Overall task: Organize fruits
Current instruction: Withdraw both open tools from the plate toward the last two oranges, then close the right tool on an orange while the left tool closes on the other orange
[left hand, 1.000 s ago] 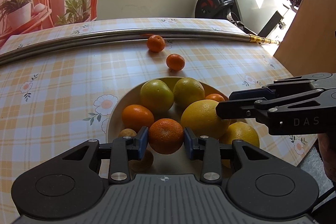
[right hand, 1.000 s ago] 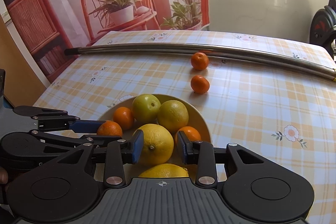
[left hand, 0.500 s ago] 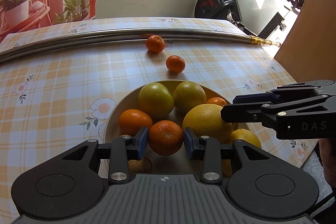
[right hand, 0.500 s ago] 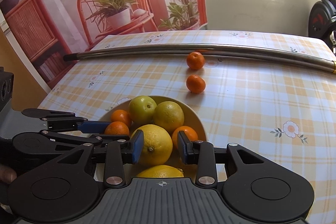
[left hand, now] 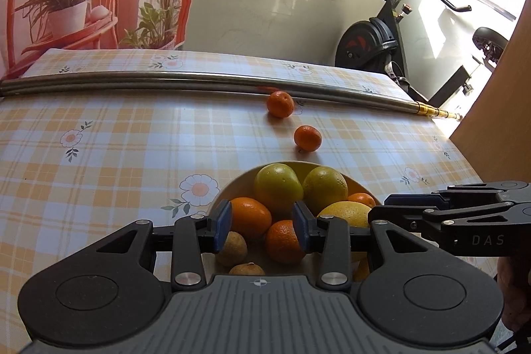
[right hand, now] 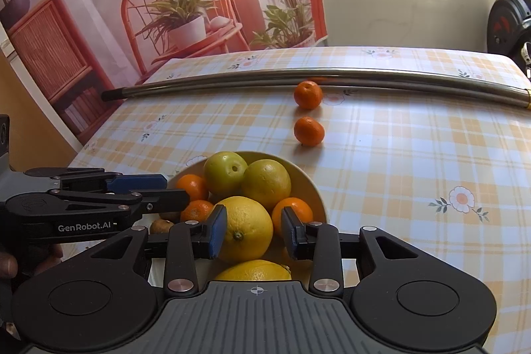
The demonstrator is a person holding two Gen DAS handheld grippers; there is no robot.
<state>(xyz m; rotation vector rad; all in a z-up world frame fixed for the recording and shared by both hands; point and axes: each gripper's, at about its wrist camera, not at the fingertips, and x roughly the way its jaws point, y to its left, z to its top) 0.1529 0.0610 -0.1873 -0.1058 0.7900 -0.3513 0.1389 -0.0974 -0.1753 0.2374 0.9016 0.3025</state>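
Checked floral tablecloth [left hand: 132,138] fills the left wrist view; the left gripper [left hand: 262,226], fingers spread, hangs over the cream bowl [left hand: 229,191], the mandarin [left hand: 282,241] it pinched a second ago now resting loose among the fruit, so that piece looks placed; two tangerines [left hand: 307,138] remain outside near the steel pole [left hand: 199,83]; right wrist view: the right gripper [right hand: 254,233] hovers spread around, seemingly not touching, a large lemon [right hand: 244,233]; the bowl's near side is hidden behind both tools.
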